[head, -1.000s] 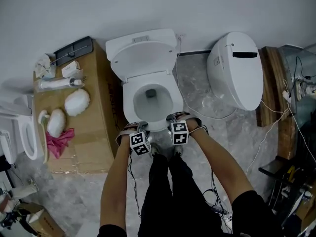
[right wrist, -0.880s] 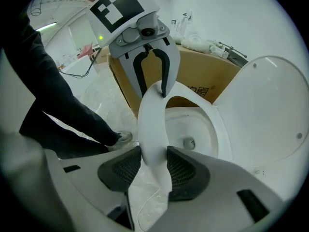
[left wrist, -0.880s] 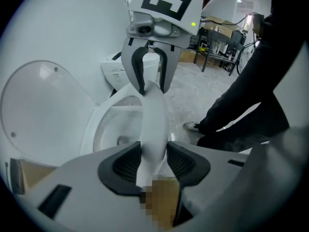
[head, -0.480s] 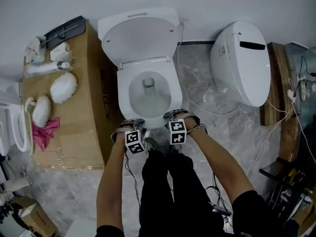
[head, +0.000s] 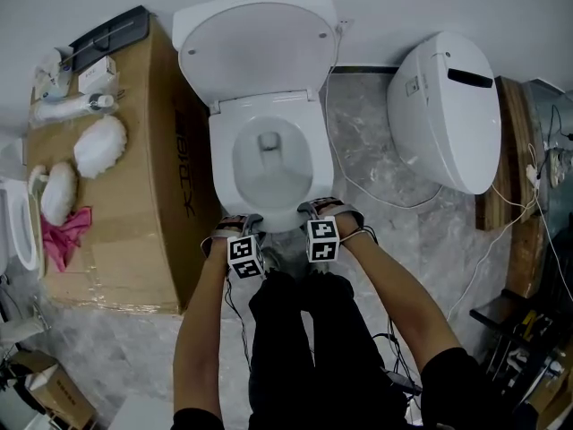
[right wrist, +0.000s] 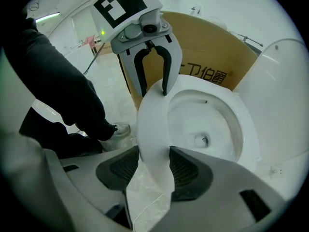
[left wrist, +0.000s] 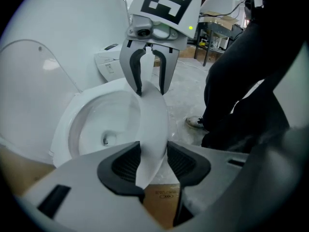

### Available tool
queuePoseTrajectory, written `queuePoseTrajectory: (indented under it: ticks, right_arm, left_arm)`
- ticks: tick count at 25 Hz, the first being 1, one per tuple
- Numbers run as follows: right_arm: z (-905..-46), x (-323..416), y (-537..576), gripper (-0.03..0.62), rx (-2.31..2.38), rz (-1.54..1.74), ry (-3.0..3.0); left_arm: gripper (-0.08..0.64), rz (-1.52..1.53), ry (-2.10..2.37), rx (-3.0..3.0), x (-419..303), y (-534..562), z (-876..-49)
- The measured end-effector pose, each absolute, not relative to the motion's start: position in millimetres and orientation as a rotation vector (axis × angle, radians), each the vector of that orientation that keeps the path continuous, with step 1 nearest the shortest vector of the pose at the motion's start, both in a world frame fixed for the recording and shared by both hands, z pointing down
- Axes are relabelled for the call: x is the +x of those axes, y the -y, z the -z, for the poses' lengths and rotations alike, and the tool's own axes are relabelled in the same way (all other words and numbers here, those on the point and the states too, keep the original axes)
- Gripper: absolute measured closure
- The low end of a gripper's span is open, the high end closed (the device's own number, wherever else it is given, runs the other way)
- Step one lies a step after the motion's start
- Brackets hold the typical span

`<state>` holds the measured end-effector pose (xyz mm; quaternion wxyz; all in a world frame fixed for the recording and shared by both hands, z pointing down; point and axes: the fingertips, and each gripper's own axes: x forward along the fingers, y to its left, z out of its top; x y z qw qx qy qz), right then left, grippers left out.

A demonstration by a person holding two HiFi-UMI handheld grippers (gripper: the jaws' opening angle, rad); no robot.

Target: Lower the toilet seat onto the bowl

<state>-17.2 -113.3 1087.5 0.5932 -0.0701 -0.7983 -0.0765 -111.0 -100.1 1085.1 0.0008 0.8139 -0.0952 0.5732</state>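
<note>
The white toilet seat [head: 269,115] lies down over the bowl [head: 271,164], and the lid [head: 255,47] stands up against the wall. Both grippers straddle the seat's front rim [head: 279,226]. My left gripper [head: 240,226] has the rim [left wrist: 153,129] between its pads with no clear squeeze on it. My right gripper [head: 315,210] is opening, and the rim [right wrist: 153,129] runs between its pads as well. Each gripper view shows the other gripper across the rim: the right one [left wrist: 149,88] and the left one [right wrist: 153,88].
A tall cardboard box [head: 134,195] stands against the toilet's left side, carrying white cloths [head: 98,146], a pink cloth [head: 64,231] and a bottle. Another white toilet fixture [head: 445,110] lies to the right. Cables [head: 501,231] trail over the marble floor. The person's dark trouser legs [head: 304,348] stand right behind the grippers.
The head camera has shifted, so the toilet now sits higher and larger in view. Both grippers stay at the seat's front rim, and the seat lies as before.
</note>
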Motion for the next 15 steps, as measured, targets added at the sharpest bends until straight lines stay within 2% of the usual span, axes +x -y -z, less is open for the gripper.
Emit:
queuePoseTrajectory:
  ticks: [15]
  right_arm:
    - [-1135.1, -17.0, 114.2, 0.379, -0.13, 0.081, 1.849]
  left_arm:
    - [0.385, -1.752, 0.328, 2.517, -107.8, 99.2, -1130.8]
